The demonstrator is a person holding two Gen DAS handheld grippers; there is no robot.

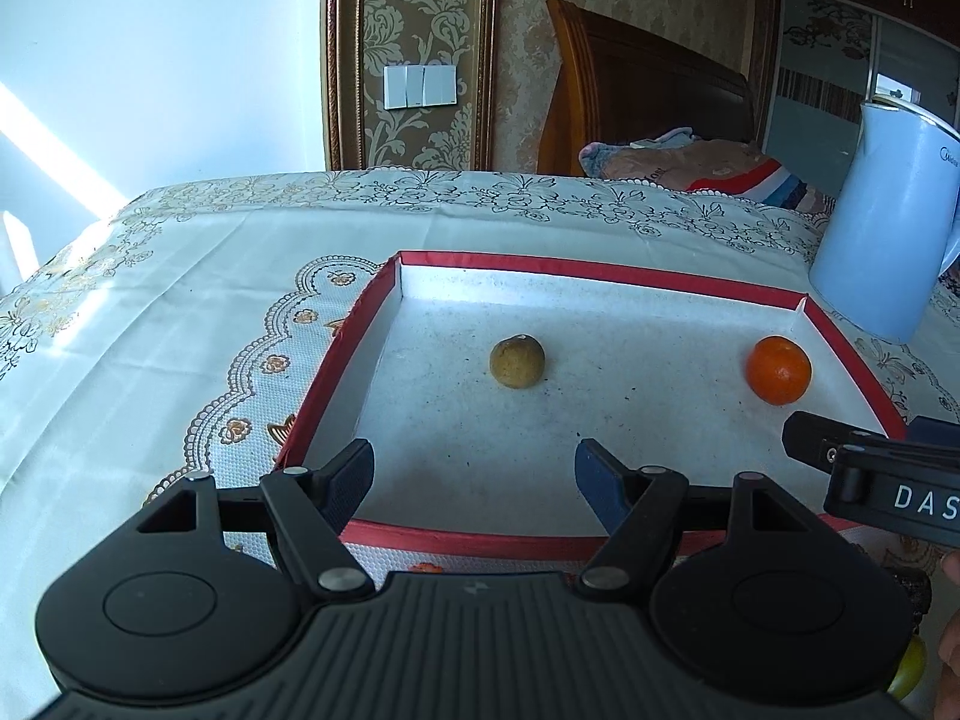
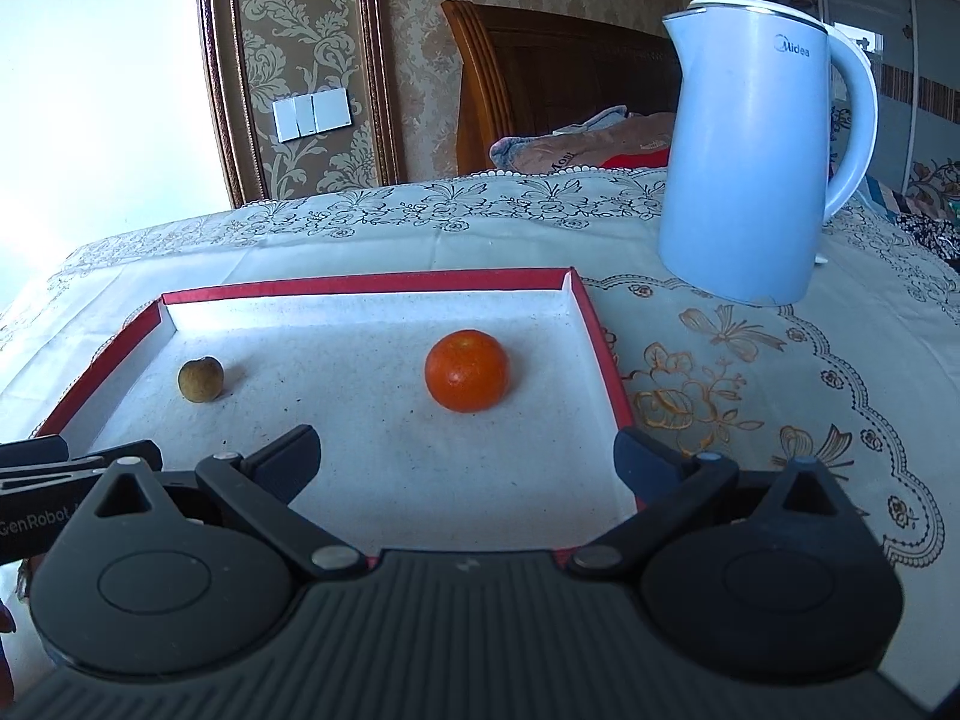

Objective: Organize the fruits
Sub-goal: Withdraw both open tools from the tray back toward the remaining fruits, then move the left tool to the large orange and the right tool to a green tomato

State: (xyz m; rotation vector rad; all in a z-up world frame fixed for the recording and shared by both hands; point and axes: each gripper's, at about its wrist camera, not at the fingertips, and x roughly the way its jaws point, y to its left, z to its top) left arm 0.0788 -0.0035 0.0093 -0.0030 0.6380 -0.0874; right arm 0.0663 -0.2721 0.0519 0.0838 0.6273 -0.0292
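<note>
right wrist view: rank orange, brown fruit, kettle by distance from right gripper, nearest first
From the right gripper:
1. Orange, in the tray, straight ahead.
2. Brown fruit, in the tray, far to the left.
3. Kettle, outside the tray, on the cloth, back right.
</note>
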